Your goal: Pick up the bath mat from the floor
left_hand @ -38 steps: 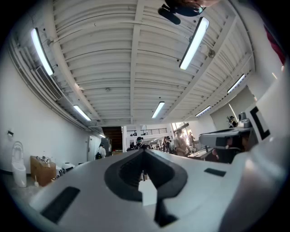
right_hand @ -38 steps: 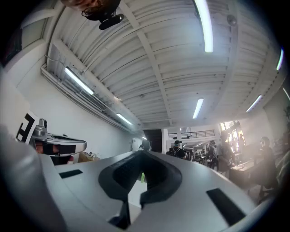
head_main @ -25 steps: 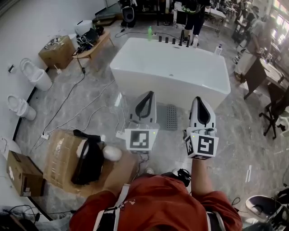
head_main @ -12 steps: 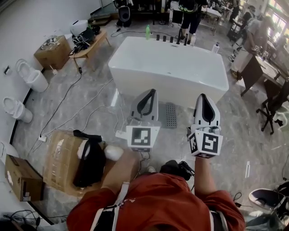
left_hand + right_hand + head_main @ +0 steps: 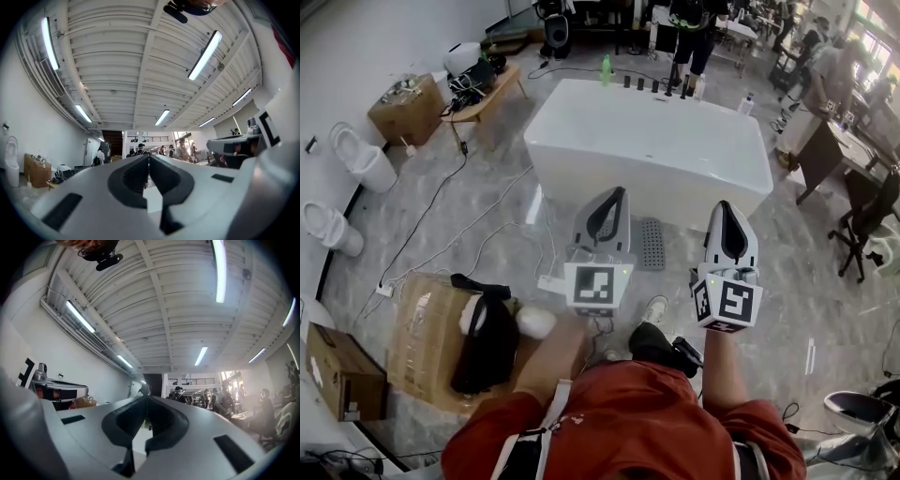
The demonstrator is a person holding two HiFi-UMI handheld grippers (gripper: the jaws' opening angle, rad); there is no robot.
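A small grey bath mat (image 5: 653, 242) lies on the marble floor just in front of the white bathtub (image 5: 652, 145). My left gripper (image 5: 614, 192) is held up in the air to the mat's left, jaws shut and empty. To the mat's right my right gripper (image 5: 724, 206) is also raised, shut with nothing in it. Both gripper views look level and upward across the room at ceiling lights; the left gripper (image 5: 148, 157) and the right gripper (image 5: 146, 398) show closed jaws, and the mat is out of those views.
A cardboard box (image 5: 427, 339) with a black headset (image 5: 485, 337) sits at the left, cables (image 5: 450, 234) trail over the floor, and toilets (image 5: 358, 157) line the left wall. A low wooden table (image 5: 483, 89) stands beyond. People and office chairs (image 5: 867, 211) occupy the back and right.
The view has crept slightly forward toward the tub, and a shoe has come into sight below the grippers. Both grippers stay shut and side by side.
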